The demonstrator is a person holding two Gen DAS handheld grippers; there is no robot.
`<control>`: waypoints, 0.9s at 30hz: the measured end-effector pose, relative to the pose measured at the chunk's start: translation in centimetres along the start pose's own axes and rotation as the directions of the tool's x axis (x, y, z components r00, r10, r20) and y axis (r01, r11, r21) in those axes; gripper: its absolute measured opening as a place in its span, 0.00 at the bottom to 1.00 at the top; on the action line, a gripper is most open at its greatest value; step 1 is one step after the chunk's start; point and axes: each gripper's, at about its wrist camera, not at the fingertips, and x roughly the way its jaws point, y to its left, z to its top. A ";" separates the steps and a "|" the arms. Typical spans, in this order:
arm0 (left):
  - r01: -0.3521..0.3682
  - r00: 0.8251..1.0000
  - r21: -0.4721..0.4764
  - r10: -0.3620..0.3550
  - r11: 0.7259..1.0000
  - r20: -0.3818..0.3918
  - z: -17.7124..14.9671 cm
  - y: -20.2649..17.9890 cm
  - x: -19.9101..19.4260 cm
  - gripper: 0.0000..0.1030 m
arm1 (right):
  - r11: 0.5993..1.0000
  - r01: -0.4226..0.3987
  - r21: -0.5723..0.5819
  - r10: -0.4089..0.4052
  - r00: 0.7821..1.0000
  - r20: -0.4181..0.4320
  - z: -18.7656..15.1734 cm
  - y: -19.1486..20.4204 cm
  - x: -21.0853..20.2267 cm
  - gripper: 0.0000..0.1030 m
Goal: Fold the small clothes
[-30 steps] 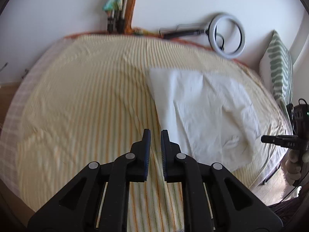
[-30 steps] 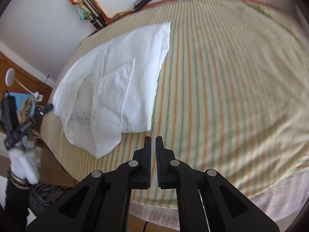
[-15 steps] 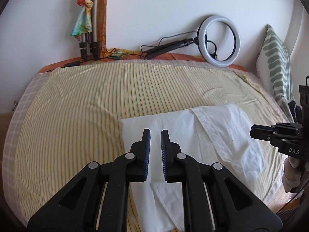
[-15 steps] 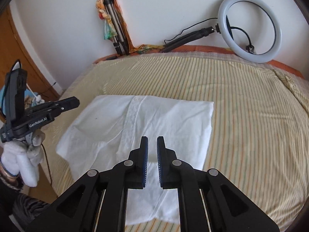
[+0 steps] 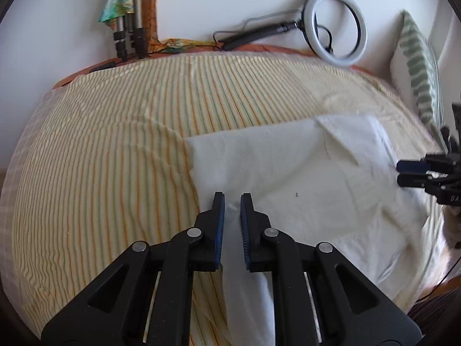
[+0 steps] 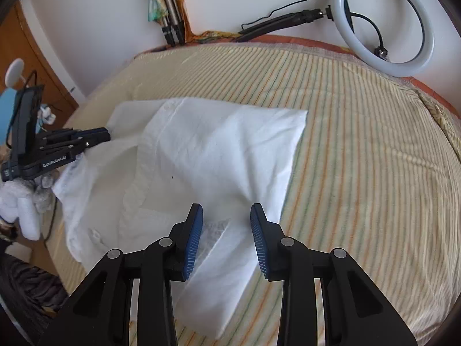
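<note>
A white shirt [image 5: 288, 178] lies partly folded on the striped bed; it also shows in the right wrist view [image 6: 219, 150]. My left gripper [image 5: 232, 197] hovers over the shirt's left part with its jaws nearly closed and nothing between them. It also appears at the left of the right wrist view [image 6: 103, 137]. My right gripper [image 6: 226, 212] is open above the shirt's near edge, holding nothing. It appears at the right edge of the left wrist view [image 5: 403, 173].
The yellow striped bedsheet [image 5: 115, 158] covers the bed. A ring light [image 6: 383, 26] on a black arm and folded tripod legs [image 6: 170, 23] stand against the white wall behind. A green patterned pillow [image 5: 417, 66] leans at the right.
Both grippers have come down closer over the shirt. My right gripper has opened. The left gripper stays nearly closed.
</note>
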 end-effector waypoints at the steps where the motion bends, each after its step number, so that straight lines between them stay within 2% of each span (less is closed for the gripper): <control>1: 0.008 1.000 -0.024 -0.007 1.000 0.019 0.4 0.4 -0.6 0.10 | 1.000 -0.010 0.020 0.009 1.000 0.028 0.2 -0.4 -0.8 0.31; 4: 0.023 0.997 -0.071 -0.017 0.997 0.078 1.6 1.2 -1.8 0.10 | 0.996 -0.040 0.081 0.031 0.993 0.117 1.2 -1.6 -1.8 0.29; 6: 0.021 0.995 -0.085 -0.012 0.996 0.103 2.2 1.4 -2.1 0.10 | 0.994 -0.026 0.106 0.010 0.990 0.143 2.3 -2.0 -1.7 0.14; 10: 0.021 0.996 -0.100 -0.012 0.995 0.091 3.1 0.8 -0.6 0.10 | 0.993 0.039 0.107 -0.057 0.984 0.171 4.4 -1.6 0.4 0.14; 13: -0.056 0.997 -0.066 0.059 0.996 0.050 3.2 0.2 1.4 0.10 | 0.992 0.052 0.114 -0.070 0.985 0.160 5.3 -1.3 2.2 0.14; 17: -0.116 0.993 -0.060 0.114 0.991 -0.023 2.3 0.8 4.1 0.10 | 0.978 0.126 0.167 -0.142 0.986 0.083 5.4 -2.5 4.3 0.14; 19: -0.127 0.992 -0.016 0.127 0.992 -0.022 2.1 0.6 4.2 0.10 | 0.973 0.144 0.180 -0.158 0.985 0.065 4.9 -3.4 4.6 0.14; 22: -0.187 0.982 0.034 0.188 0.982 -0.010 2.0 0.8 3.2 0.10 | 0.967 0.187 0.174 -0.200 0.978 0.060 4.7 -3.6 4.1 0.12; 24: -0.183 0.983 0.002 0.183 0.983 -0.016 1.5 1.9 2.2 0.10 | 0.957 0.231 0.178 -0.243 0.969 0.051 4.5 -3.7 3.3 0.12; 25: -0.168 0.986 -0.022 0.168 0.985 -0.019 1.2 2.5 1.5 0.10 | 0.958 0.215 0.189 -0.228 0.972 0.054 4.3 -3.9 2.7 0.13; 27: -0.123 0.992 -0.063 0.122 0.990 -0.022 0.6 3.5 0.3 0.10 | 0.962 0.164 0.217 -0.179 0.982 0.055 3.8 -4.1 1.4 0.19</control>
